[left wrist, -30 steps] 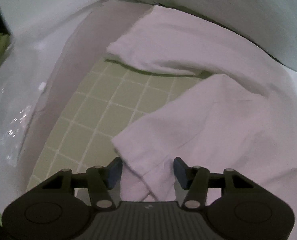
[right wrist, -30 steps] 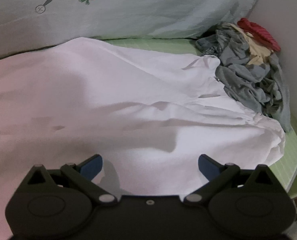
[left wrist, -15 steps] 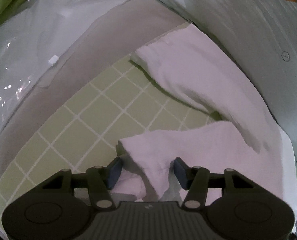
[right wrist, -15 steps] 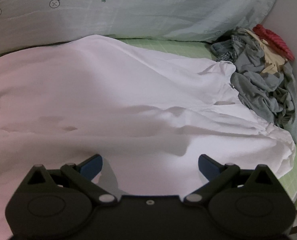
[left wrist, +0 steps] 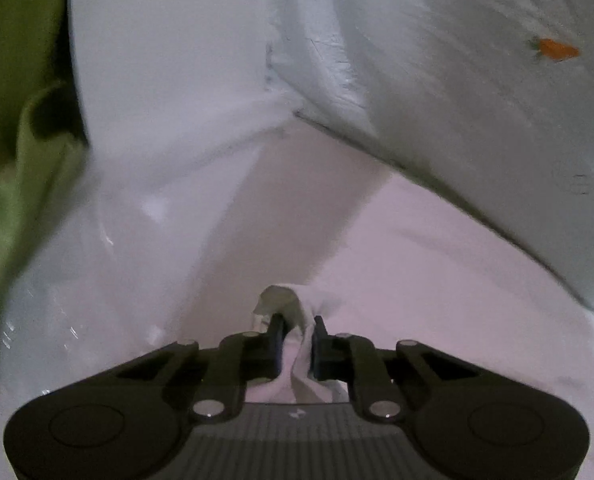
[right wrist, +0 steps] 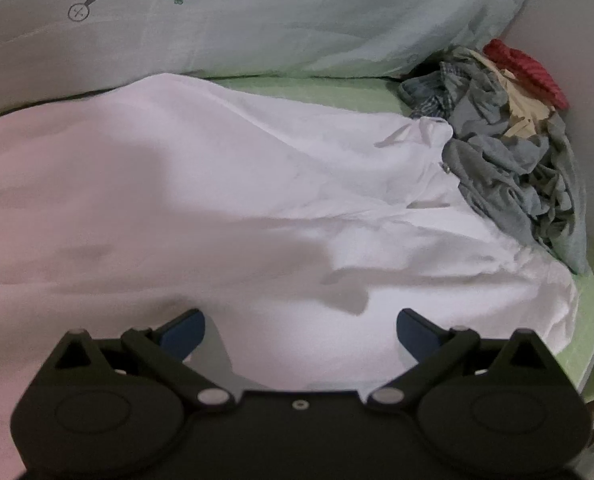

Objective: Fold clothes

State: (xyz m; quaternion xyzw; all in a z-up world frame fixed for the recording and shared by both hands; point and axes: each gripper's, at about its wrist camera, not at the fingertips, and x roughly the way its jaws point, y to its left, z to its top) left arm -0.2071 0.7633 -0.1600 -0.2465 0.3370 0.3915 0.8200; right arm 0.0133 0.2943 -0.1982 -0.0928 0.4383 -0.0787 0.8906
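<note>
A white garment (right wrist: 225, 184) lies spread over the green bed sheet (right wrist: 317, 90). In the left wrist view a bunched fold of that white garment (left wrist: 437, 264) is pinched between the jaws of my left gripper (left wrist: 297, 328), which are closing on it; the cloth stretches away from the pads, and the picture is blurred by motion. My right gripper (right wrist: 301, 330) hovers just above the flat white cloth, its blue pads (right wrist: 183, 334) wide apart and nothing between them.
A pale green pillow (right wrist: 297, 20) with a carrot print lies along the far side. A heap of grey, checked, yellow and red clothes (right wrist: 509, 148) sits at the right against a wall. The bed's edge (right wrist: 593, 304) drops off at the right.
My left gripper closed on the sleeve's edge and lifted it, swinging away so the checked green sheet is out of view. The right gripper barely shifted and stays open.
</note>
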